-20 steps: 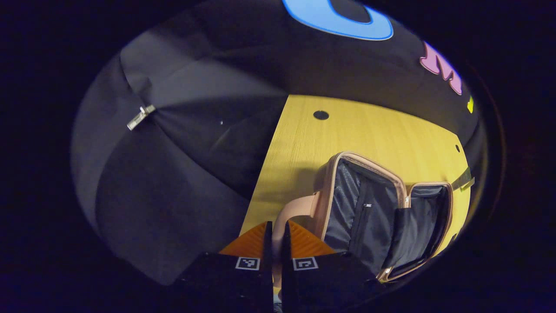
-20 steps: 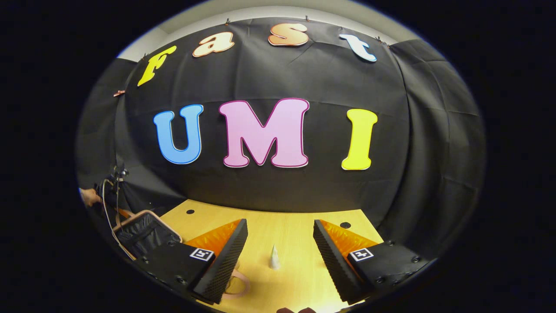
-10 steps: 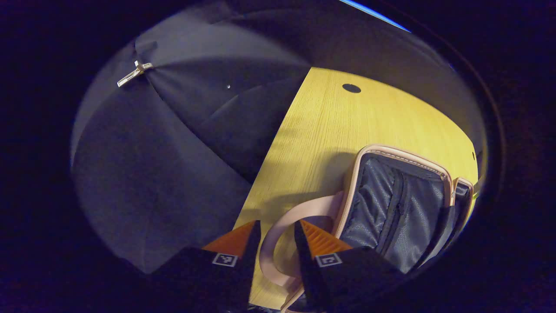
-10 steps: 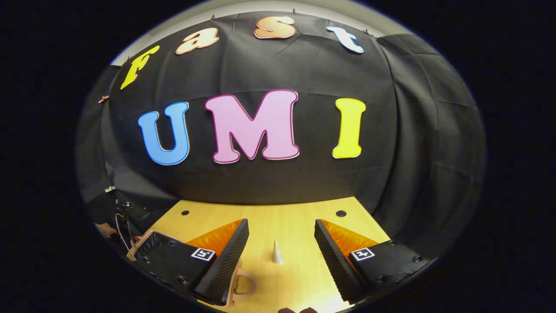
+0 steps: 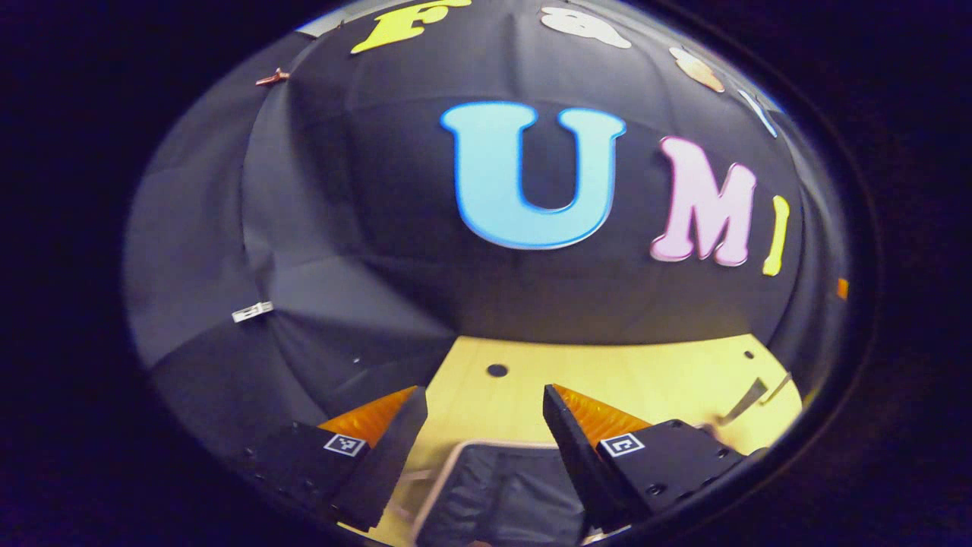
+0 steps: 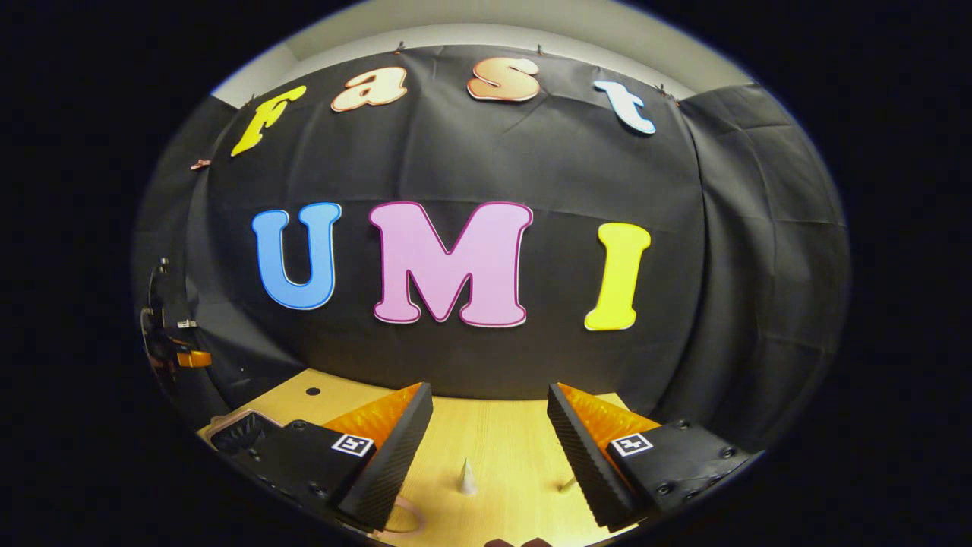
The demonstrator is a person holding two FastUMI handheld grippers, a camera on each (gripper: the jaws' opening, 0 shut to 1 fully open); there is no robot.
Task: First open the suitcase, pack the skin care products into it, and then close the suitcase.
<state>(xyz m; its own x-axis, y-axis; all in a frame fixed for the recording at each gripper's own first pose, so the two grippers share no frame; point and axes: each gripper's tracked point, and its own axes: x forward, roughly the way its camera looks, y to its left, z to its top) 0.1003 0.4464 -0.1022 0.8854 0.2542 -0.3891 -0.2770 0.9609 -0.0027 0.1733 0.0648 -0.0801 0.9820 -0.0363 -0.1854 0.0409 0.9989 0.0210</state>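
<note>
The suitcase [image 5: 493,494] lies open on the yellow table [image 5: 653,372], its dark lining and pale pink rim showing low between the fingers of my left gripper [image 5: 486,395]. That gripper is open, holds nothing and hovers above the case. My right gripper [image 6: 490,389] is also open and empty, standing over the table. A small white cone-shaped item [image 6: 465,479] stands on the table between and beyond its fingers. A corner of the suitcase [image 6: 235,427] shows at the left, with part of its pink handle [image 6: 402,520] by the left finger.
The black cloth wall closes off the back and both sides of the table. The other gripper [image 6: 171,334] and its cable hang at the far left of the right gripper view. A small dark hole [image 5: 497,370] marks the tabletop. A blurred strap [image 5: 748,399] lies at the right.
My left gripper was shut on the pink handle; it has opened, let go and swung up to face the wall. The right gripper has hardly shifted.
</note>
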